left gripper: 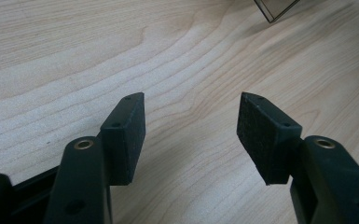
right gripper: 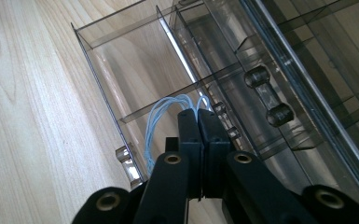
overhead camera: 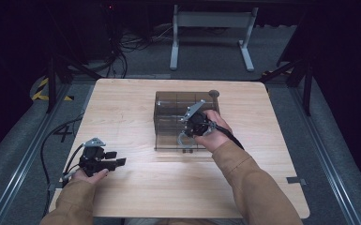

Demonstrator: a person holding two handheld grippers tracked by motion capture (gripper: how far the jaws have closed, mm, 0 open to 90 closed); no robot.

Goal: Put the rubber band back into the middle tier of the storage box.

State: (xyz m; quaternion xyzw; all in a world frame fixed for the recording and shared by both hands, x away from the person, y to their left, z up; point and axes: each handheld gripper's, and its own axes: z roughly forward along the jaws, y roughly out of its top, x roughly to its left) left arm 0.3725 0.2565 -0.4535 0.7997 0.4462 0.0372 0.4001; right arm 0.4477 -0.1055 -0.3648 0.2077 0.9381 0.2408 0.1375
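One bundle of pale blue looped cord (right gripper: 168,116) pinched between closed jaws of right gripper (right gripper: 198,116), above pulled-out drawer (right gripper: 121,79) of smoky clear plastic drawer cabinet (overhead camera: 169,112) at table centre. Left gripper (left gripper: 191,126) jaws spread wide, empty, low over light wooden table (overhead camera: 136,187), near left edge.

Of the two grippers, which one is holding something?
The right gripper: its jaws are closed on a loop of light blue cord above the open clear drawer. The left gripper is open above bare table.
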